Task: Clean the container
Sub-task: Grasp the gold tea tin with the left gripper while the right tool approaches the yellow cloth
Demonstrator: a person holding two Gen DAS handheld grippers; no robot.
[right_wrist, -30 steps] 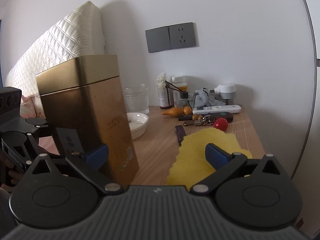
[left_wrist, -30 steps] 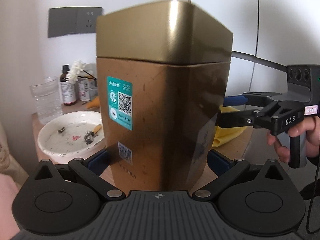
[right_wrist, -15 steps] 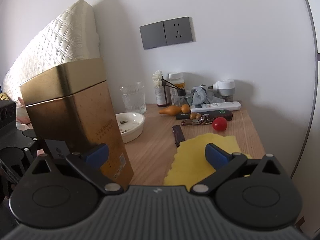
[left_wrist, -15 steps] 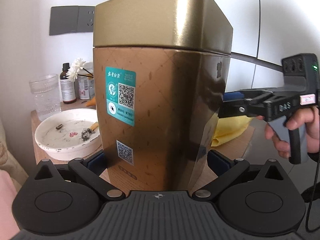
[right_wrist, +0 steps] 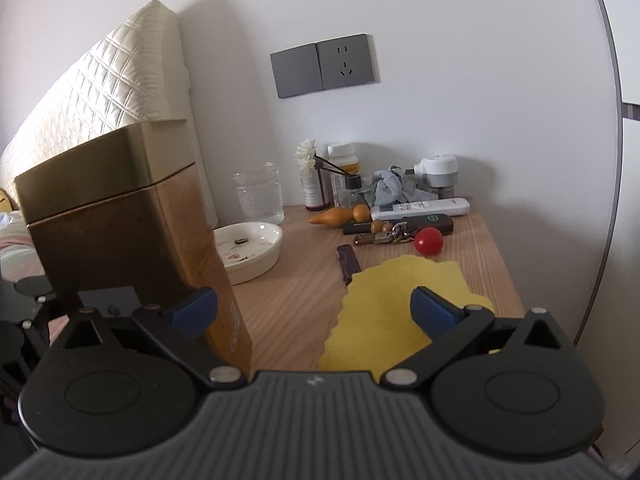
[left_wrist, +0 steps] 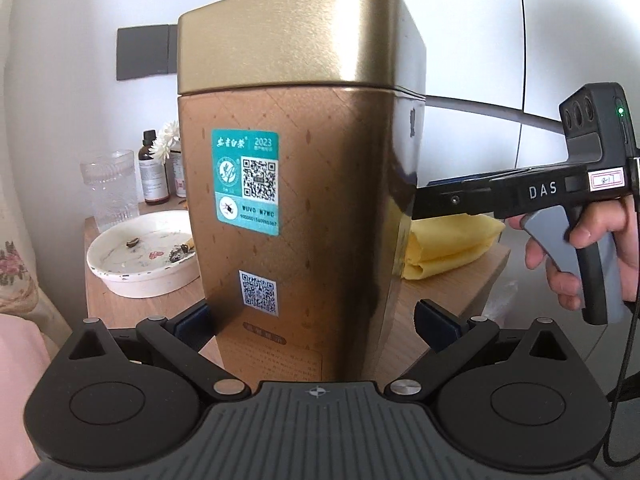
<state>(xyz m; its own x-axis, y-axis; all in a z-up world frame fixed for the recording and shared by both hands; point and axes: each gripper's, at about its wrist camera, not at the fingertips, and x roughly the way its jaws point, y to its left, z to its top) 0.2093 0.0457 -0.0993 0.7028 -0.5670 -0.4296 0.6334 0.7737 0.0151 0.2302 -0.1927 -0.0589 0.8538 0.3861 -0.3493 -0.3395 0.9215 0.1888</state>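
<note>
A tall bronze tin with a gold lid (left_wrist: pixel 304 184) fills the left wrist view. My left gripper (left_wrist: pixel 316 320) is shut on the tin's base and holds it upright at the near table edge. The tin also shows at the left of the right wrist view (right_wrist: pixel 128 232). My right gripper (right_wrist: pixel 314 306) is open and empty, hovering over the table beside the tin, above a yellow cloth (right_wrist: pixel 400 300). In the left wrist view it reaches in from the right, its fingers (left_wrist: pixel 448 200) partly hidden behind the tin, with the cloth (left_wrist: pixel 448 244) below them.
A white dish (right_wrist: pixel 250 250) with scraps and a glass jar (right_wrist: pixel 260 196) stand behind the tin. Bottles, a white remote (right_wrist: pixel 420 208), keys, a red ball (right_wrist: pixel 428 241) and an orange gourd (right_wrist: pixel 340 216) crowd the back of the wooden table (right_wrist: pixel 296 292). A quilted headboard is on the left.
The tin has turned in my left gripper, bringing its label face toward the camera. My right gripper has drawn back a little from the table.
</note>
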